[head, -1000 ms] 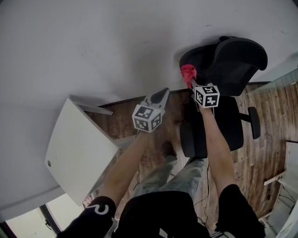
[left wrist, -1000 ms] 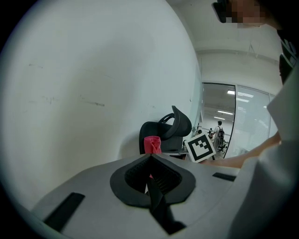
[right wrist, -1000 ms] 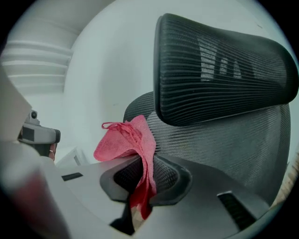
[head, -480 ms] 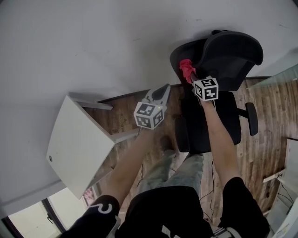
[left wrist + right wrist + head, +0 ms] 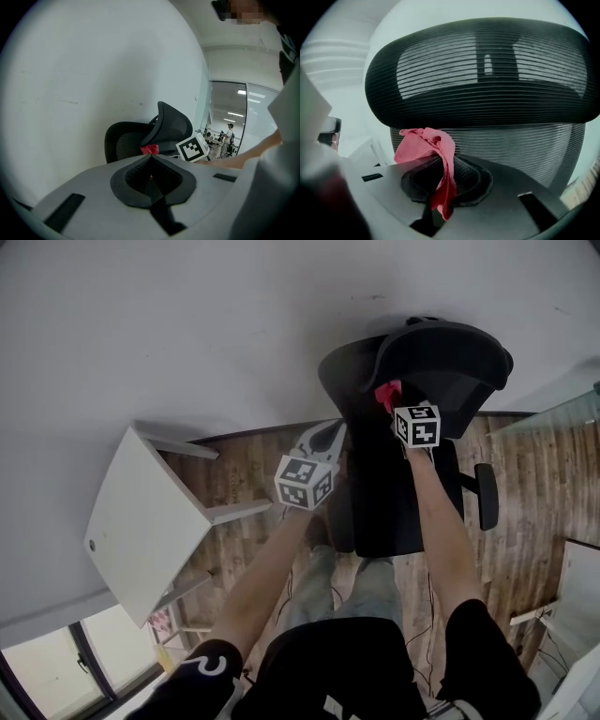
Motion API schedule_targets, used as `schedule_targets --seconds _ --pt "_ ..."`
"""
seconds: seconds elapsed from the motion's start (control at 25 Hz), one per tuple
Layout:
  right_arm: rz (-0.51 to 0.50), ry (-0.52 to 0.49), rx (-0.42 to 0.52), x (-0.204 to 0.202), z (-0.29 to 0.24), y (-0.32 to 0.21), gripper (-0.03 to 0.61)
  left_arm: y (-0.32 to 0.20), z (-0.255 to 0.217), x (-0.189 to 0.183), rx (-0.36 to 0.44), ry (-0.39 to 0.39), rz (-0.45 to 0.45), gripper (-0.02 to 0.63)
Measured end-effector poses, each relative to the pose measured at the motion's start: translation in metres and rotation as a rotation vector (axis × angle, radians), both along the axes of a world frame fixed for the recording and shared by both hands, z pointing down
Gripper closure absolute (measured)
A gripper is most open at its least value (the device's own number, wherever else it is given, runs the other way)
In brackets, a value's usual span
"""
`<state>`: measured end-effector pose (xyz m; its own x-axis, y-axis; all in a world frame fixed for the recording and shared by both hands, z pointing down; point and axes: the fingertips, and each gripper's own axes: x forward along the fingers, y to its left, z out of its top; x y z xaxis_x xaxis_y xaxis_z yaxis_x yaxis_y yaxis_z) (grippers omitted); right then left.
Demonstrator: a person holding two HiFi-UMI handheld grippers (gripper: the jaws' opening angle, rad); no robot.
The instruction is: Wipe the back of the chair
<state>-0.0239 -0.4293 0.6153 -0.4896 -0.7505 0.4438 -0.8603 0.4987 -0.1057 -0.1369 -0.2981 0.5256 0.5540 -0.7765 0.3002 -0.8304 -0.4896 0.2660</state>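
A black mesh office chair [image 5: 412,474] stands against the white wall, its curved headrest [image 5: 450,345] above the backrest [image 5: 497,140]. My right gripper [image 5: 389,399] is shut on a red cloth [image 5: 429,150], whose bunched end lies close against the chair's mesh back just under the headrest [image 5: 483,70]. The same cloth [image 5: 386,393] shows as a small red patch in the head view. My left gripper [image 5: 323,439] is shut with nothing in it and hovers left of the chair, apart from it. From the left gripper view the chair [image 5: 140,138] and the cloth [image 5: 150,149] lie ahead.
A white table [image 5: 141,521] stands at the left on the wooden floor [image 5: 525,521]. The white wall [image 5: 187,334] runs behind the chair. A chair armrest [image 5: 487,495] sticks out at the right. A glass partition [image 5: 229,117] with an office behind it is at the far right.
The chair has turned so its back faces me more squarely. My right gripper with the red cloth has moved in under the headrest, against the backrest. The left gripper has stayed about where it was.
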Motion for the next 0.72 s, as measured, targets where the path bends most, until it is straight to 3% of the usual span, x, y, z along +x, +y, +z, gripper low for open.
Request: schedule_targets --seconds 0.72 --pt "0.088 0.006 -0.008 0.146 -0.007 -0.028 0.511 -0.036 -0.025 0.124 0.038 0.024 -0.021 0.589"
